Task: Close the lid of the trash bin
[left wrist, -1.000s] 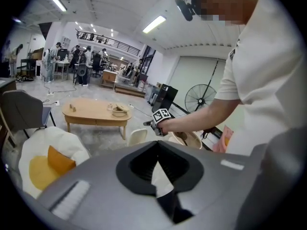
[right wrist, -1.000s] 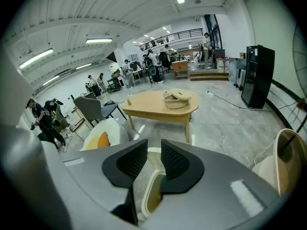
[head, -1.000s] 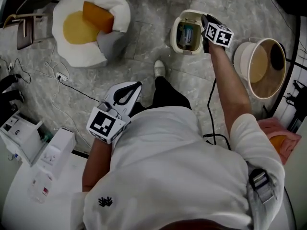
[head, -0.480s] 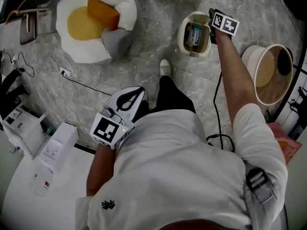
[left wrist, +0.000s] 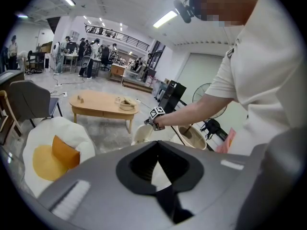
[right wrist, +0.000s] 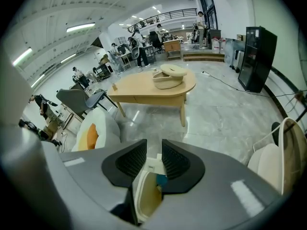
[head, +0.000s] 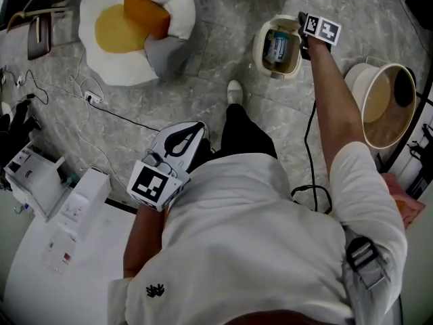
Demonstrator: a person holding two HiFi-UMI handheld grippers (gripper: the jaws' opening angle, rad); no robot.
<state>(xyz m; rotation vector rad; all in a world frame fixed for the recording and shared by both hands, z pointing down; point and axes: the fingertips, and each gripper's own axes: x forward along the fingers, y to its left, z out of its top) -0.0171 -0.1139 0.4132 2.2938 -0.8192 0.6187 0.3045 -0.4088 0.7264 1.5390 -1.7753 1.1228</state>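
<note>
A small cream trash bin [head: 276, 46] stands on the grey floor with its top open, and a blue item shows inside. My right gripper [head: 303, 38] reaches out on a stretched arm to the bin's right rim. In the right gripper view the bin's opening [right wrist: 146, 198] lies just below the jaws, and the white edge of the lid [right wrist: 152, 166] fills the narrow gap between the pads. My left gripper [head: 177, 141] is held close to the person's body, far from the bin, jaws together and holding nothing.
A white beanbag [head: 135, 26] with a yellow and orange cushion lies at the upper left. A large cream tub [head: 379, 103] stands right of the bin. A black cable [head: 308, 154] trails on the floor. White equipment [head: 40, 181] sits at the lower left.
The bin and my right gripper have drifted right and up in the head view as the head moved; the gripper stays at the bin's right rim. My left gripper has hardly moved.
</note>
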